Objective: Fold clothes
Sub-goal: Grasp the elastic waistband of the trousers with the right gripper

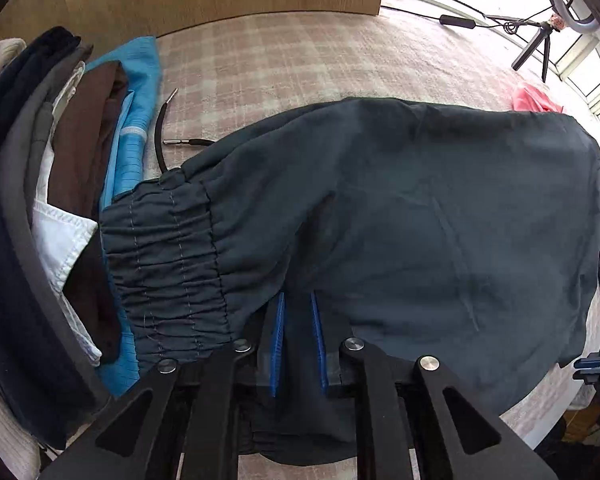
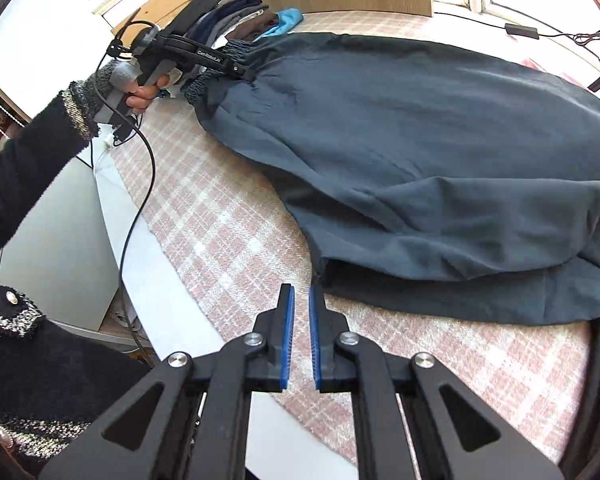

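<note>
Left wrist: left gripper (image 1: 298, 340) has its blue pads a narrow gap apart with dark cloth of the trousers (image 1: 420, 220) between and over them, just right of the gathered waistband (image 1: 164, 264); looks pinched, grip depth hidden. Left of the fingers sits a stack of folded clothes (image 1: 60, 200); drawstring (image 1: 160, 136) lies ahead.

Right wrist: right gripper (image 2: 300, 336) slightly parted, holding nothing, hovering over the checked cloth (image 2: 220, 220); the trouser hem (image 2: 380, 292) lies just ahead-right of the tips.

Risk: thin pinch may slip if lifted; waistband could drag the stack.
</note>
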Demonstrator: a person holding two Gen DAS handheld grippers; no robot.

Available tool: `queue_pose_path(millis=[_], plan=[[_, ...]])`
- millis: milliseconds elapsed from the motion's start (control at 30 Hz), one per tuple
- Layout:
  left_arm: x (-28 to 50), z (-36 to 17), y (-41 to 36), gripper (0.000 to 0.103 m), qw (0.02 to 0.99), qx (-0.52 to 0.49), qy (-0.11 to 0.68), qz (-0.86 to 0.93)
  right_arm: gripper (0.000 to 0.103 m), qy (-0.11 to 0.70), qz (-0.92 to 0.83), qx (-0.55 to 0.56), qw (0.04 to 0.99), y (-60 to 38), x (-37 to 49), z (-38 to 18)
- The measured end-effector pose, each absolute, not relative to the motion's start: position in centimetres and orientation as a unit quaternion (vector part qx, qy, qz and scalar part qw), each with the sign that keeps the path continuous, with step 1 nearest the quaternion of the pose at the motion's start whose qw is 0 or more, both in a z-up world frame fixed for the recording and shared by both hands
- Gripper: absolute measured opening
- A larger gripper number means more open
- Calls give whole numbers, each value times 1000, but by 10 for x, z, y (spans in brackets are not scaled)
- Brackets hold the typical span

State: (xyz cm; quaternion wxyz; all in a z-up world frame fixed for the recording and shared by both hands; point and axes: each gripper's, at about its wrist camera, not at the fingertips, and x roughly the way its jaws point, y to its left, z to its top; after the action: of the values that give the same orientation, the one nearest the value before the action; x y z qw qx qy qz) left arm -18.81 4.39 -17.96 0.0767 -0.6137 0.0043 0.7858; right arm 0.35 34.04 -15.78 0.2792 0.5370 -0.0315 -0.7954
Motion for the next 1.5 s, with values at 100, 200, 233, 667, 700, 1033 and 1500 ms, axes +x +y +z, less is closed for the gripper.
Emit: queue_pose_path(millis=[100, 200, 233, 667, 700, 1033, 1500], plan=[[-202, -171, 35, 10, 77, -606, -3, 792, 9, -59, -814, 509, 273, 330, -5, -139], [-208, -161, 46, 7, 87, -602, 21, 793, 13, -110, -831, 499, 219, 333, -21, -142], [-207, -156, 53, 8, 92, -599, 32, 795, 13, -127, -836, 495, 200, 334, -27, -143], [-105, -89, 296, 18, 351, -545, 121, 752, 26, -279, -856, 402, -165, 684, 45, -99], [-102, -95, 309, 18, 349, -552, 128, 746, 26, -279, -856, 396, -182, 711, 44, -98], [-81, -115, 342, 18, 250, -622, 116, 733, 37, -248, -826, 488, -133, 902, -71, -169], [-44, -68, 229, 18, 14, -658, 3, 753, 7, -95, -874, 477, -22, 917, -138, -140]])
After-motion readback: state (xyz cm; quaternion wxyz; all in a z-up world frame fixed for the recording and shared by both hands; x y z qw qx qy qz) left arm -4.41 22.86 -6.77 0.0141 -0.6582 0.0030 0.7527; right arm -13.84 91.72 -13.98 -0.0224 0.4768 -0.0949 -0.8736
